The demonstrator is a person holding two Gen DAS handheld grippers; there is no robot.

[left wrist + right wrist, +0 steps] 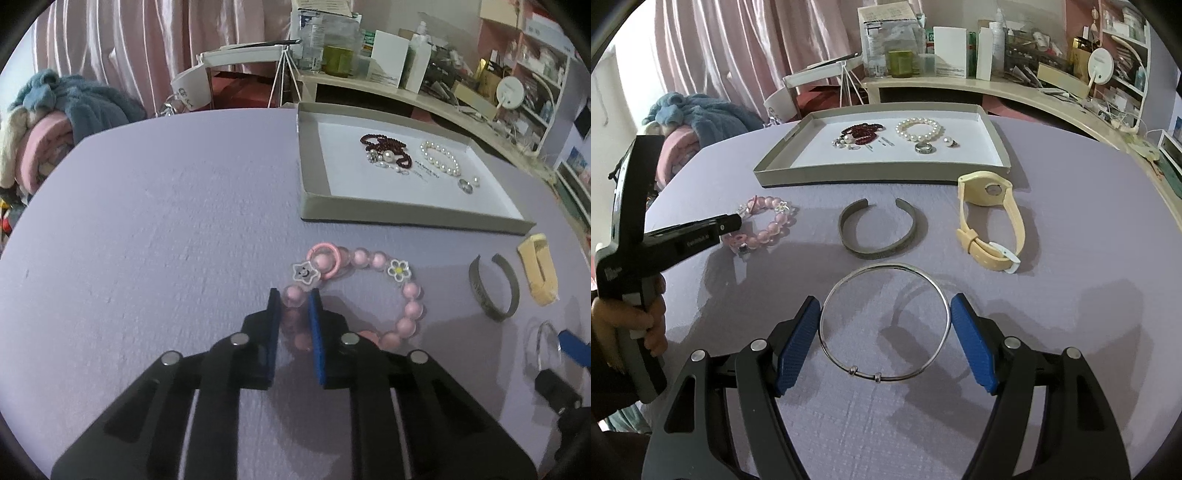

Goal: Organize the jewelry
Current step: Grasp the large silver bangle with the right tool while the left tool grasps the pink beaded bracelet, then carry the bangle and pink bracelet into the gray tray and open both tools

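A pink bead bracelet (369, 291) with star and flower charms lies flat, one bead between the left jaws. A thin silver bangle (885, 321) lies flat between the spread right jaws. Beyond it sit a grey cuff (882, 230) and a cream watch (991, 221).

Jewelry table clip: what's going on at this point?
A person with a handheld gripper in each hand is sorting jewelry into a shallow grey tray. The left gripper has its fingers on either side of the pink bead bracelet, which seems to lie on the purple tablecloth. The right gripper is open around the thin silver bangle. The grey cuff and yellow watch wait outside; the pearl bracelet and dark red beads are in the tray.
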